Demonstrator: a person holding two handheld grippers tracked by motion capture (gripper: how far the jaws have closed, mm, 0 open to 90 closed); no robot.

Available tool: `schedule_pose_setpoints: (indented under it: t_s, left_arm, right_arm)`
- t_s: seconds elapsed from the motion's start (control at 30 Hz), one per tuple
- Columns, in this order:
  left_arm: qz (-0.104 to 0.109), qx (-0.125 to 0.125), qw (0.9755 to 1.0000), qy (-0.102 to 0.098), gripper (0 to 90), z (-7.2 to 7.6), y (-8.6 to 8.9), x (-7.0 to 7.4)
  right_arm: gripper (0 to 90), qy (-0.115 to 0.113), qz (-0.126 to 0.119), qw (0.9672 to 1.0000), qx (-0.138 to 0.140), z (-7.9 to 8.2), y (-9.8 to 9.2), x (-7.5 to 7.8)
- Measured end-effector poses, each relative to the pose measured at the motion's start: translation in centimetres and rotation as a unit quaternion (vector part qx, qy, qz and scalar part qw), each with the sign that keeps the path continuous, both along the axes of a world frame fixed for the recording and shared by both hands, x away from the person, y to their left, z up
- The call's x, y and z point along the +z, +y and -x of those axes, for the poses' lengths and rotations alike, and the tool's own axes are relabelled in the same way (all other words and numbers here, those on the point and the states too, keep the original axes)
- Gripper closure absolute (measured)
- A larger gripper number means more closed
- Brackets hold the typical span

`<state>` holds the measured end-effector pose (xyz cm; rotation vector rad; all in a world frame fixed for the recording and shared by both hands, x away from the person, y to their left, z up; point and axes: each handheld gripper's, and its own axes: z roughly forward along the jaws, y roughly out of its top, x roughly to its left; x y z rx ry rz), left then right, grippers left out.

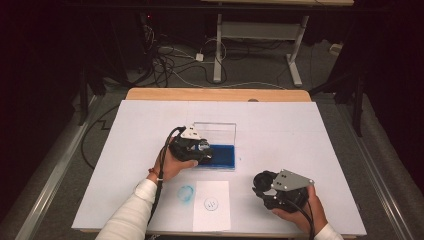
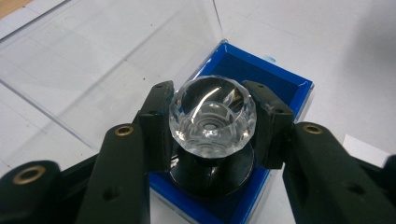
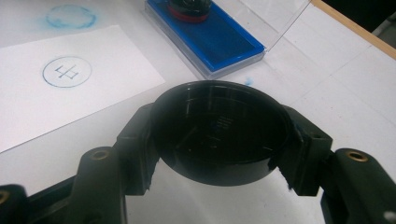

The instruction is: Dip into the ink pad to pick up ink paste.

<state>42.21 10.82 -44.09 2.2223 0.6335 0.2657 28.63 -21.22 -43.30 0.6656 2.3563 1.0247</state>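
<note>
A white sheet-covered table [image 1: 300, 150] is seen from above, with a wooden edge showing at the far side. Near its middle an ink pad case [image 1: 220, 155] lies open: a blue pad in a clear tray, its transparent lid [image 1: 215, 132] standing up at the back.

The left gripper [image 1: 192, 148] is held over the left end of the blue pad. In the left gripper view its jaws are closed against the two sides of a stamp [image 2: 212, 116] with a faceted clear knob. The stamp's black round base is set down on the blue ink pad [image 2: 280, 81], at the near corner of the tray.

The right gripper [image 1: 267, 187] is held low over the table at the near right, well apart from the case. In the right gripper view its jaws are pressed on a round black cap [image 3: 219, 130], gripped at opposite sides, hollow side up.

Between the two hands, at the near edge, a white slip of paper [image 1: 212, 205] lies flat. A blue circular stamp print [image 3: 67, 71] with a mark inside it is on the slip. Just left of the slip, a blurred blue ring smudge [image 1: 186, 194] marks the table sheet itself.
</note>
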Motion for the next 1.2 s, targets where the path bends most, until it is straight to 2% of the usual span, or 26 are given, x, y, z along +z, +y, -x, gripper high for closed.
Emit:
schedule_pose_setpoints:
  t_s: [0.47, 0.6, 0.7, 0.9, 1.2]
  left_arm:
    - [0.009, 0.000, 0.9999, 0.005, 54.2, -0.09, 0.31, -0.12]
    - [-0.001, -0.001, 1.0000, -0.001, 54.2, 0.04, -0.09, -0.05]
    - [0.007, 0.000, 1.0000, 0.004, 54.1, -0.03, 0.06, -0.14]
    - [0.006, 0.000, 1.0000, 0.005, 54.1, -0.06, 0.05, -0.16]
    - [-0.013, -0.001, 0.9999, 0.003, 54.1, 0.09, -0.12, 0.12]
  right_arm:
    - [38.6, 0.002, 0.001, 1.0000, -0.002, -0.02, -0.11, -0.10]
    - [38.5, 0.003, -0.002, 1.0000, -0.002, -0.02, -0.04, -0.12]
    - [38.5, 0.003, -0.001, 1.0000, -0.001, 0.02, -0.01, -0.10]
    - [38.6, 0.004, 0.001, 1.0000, -0.001, 0.02, 0.00, -0.11]
    - [38.5, 0.002, -0.001, 1.0000, -0.004, 0.24, -0.16, 0.10]
